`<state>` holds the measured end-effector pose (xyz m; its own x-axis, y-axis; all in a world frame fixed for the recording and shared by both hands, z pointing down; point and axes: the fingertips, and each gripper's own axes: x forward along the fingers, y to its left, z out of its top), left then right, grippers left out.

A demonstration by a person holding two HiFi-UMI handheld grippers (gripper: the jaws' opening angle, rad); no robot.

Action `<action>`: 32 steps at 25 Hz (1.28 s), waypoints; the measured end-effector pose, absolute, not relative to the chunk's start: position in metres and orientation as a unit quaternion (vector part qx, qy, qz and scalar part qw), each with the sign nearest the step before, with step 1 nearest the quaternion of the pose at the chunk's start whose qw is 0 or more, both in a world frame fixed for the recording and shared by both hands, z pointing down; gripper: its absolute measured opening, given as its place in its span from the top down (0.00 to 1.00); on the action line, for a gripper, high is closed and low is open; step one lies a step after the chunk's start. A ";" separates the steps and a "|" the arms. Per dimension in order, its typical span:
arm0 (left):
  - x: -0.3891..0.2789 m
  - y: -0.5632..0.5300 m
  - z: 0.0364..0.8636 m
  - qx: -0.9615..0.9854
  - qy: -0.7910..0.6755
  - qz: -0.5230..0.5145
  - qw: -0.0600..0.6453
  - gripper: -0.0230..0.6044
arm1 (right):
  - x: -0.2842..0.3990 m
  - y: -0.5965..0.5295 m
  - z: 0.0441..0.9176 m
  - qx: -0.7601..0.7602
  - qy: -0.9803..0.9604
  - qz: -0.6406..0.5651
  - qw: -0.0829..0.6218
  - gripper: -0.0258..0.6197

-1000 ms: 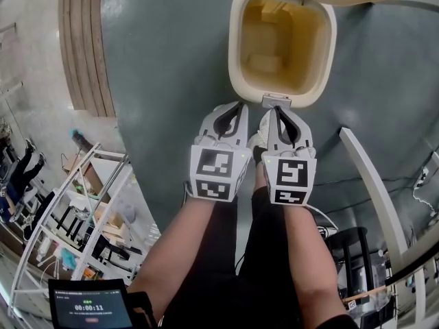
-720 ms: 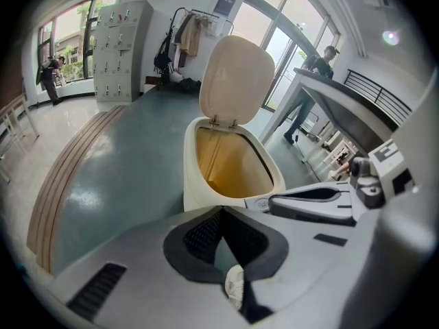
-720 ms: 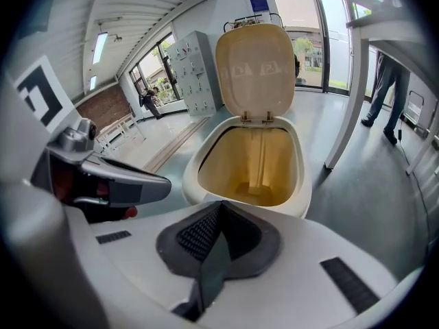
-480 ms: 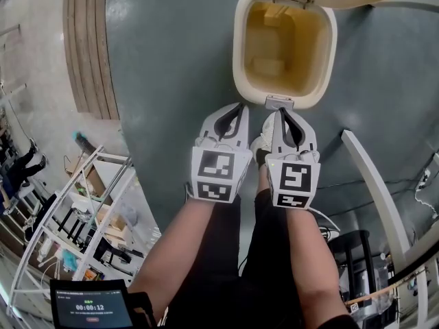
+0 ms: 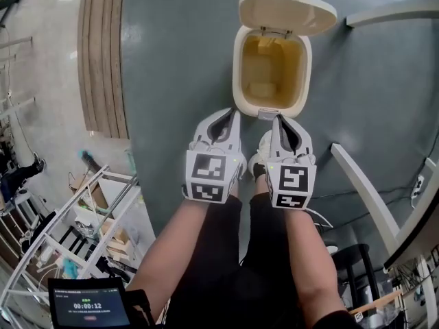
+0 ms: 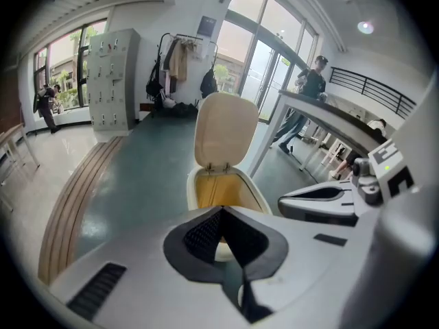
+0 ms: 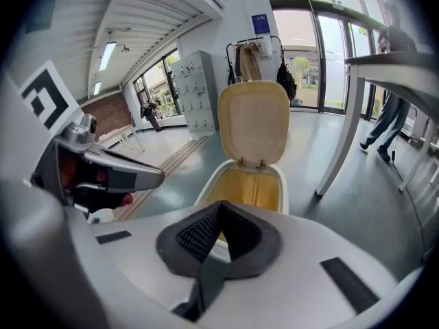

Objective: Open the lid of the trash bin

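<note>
Left gripper view shows the left gripper (image 6: 221, 211) with its ribbed black pads (image 6: 202, 236) pressed together on nothing; the right gripper (image 7: 219, 205) is likewise closed and empty. Both hang just before the cream oval plastic trash bin (image 5: 238, 81) on the grey-green floor (image 5: 178, 60). Its cream hinged lid (image 5: 287, 11) stands upright at the rear, so the opening looks done. The best course is probably to hold the small grey foot pedal (image 5: 268, 114) down steadily and keep both grippers off the rim. Count: two grippers, one bin, one lid, one pedal.
</note>
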<state>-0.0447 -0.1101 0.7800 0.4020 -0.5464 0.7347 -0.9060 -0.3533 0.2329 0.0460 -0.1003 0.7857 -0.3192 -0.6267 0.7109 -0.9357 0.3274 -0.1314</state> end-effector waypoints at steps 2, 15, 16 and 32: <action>-0.050 -0.111 0.729 0.780 -0.473 0.272 0.305 0.97 | 0.043 -0.102 0.736 0.519 -0.766 0.263 0.273 0.96; -0.046 -0.139 0.526 0.818 -0.473 0.231 0.230 0.97 | 0.050 -0.122 0.532 0.562 -0.766 0.221 0.218 0.96; -0.043 -0.141 0.523 0.820 -0.472 0.228 0.229 0.97 | 0.052 -0.126 0.530 0.564 -0.767 0.219 0.214 0.96; -0.014 -0.107 0.448 0.851 -0.445 0.188 0.204 0.97 | 0.065 -0.095 0.446 0.571 -0.784 0.182 0.160 0.96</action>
<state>-0.0139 -0.1075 0.4480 0.5327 -0.6820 0.5011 -0.8350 -0.5200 0.1800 0.0653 -0.0955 0.4464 -0.2954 -0.8374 0.4600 -0.9544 0.2805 -0.1024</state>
